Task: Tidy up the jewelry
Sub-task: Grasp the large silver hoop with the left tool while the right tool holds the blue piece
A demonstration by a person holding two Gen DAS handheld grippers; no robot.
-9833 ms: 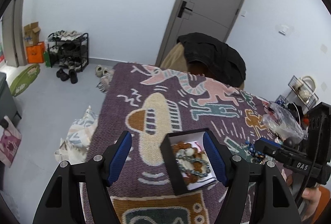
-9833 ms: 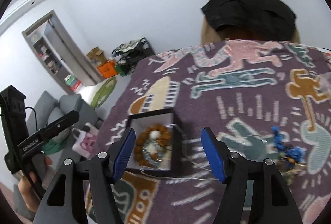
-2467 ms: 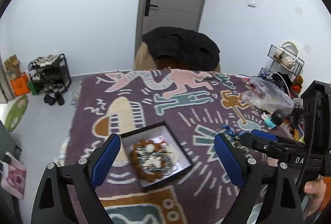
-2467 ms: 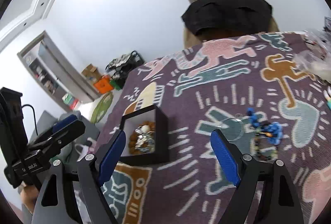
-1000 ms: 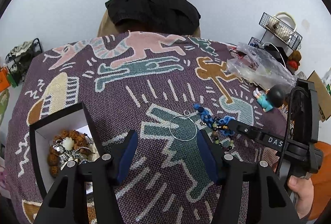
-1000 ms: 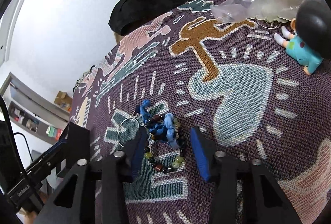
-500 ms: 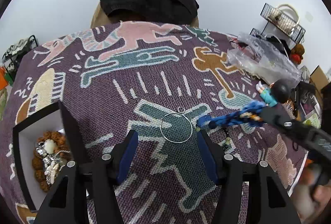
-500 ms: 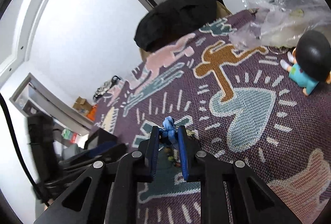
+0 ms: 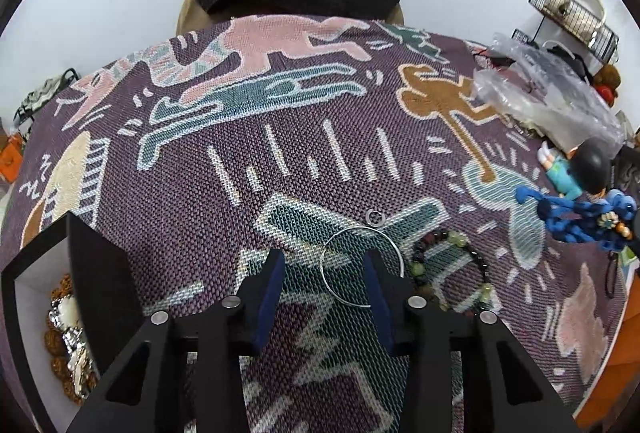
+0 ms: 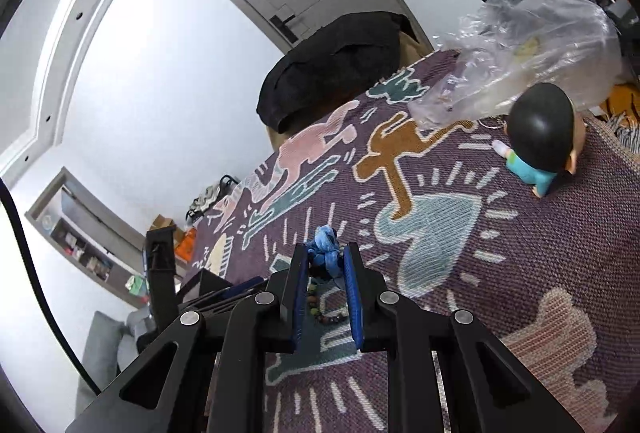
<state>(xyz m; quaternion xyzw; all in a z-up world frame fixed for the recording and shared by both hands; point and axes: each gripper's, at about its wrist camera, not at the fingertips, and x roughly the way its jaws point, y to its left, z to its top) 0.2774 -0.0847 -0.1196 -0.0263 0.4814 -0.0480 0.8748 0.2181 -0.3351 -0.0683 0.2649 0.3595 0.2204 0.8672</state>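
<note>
Your right gripper [image 10: 326, 267] has just clamped and lifted the blue beaded piece [image 10: 326, 243] off the bench [image 9: 280, 173], box [image 9: 96, 265] next; left gripper [image 9: 324, 265] stays apart around the wire hoop [image 9: 362, 267].

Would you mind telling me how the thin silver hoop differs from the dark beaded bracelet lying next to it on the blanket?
The silver hoop is a bare, smooth wire ring; the beaded bracelet is a string of dark and pale green beads. The silver hoop lies partly between the open left gripper fingers, while the beaded bracelet sits outside them, to their right. The hoop forms a neat circle; the bracelet's loop is looser. Both lie flat on the blanket.
</note>
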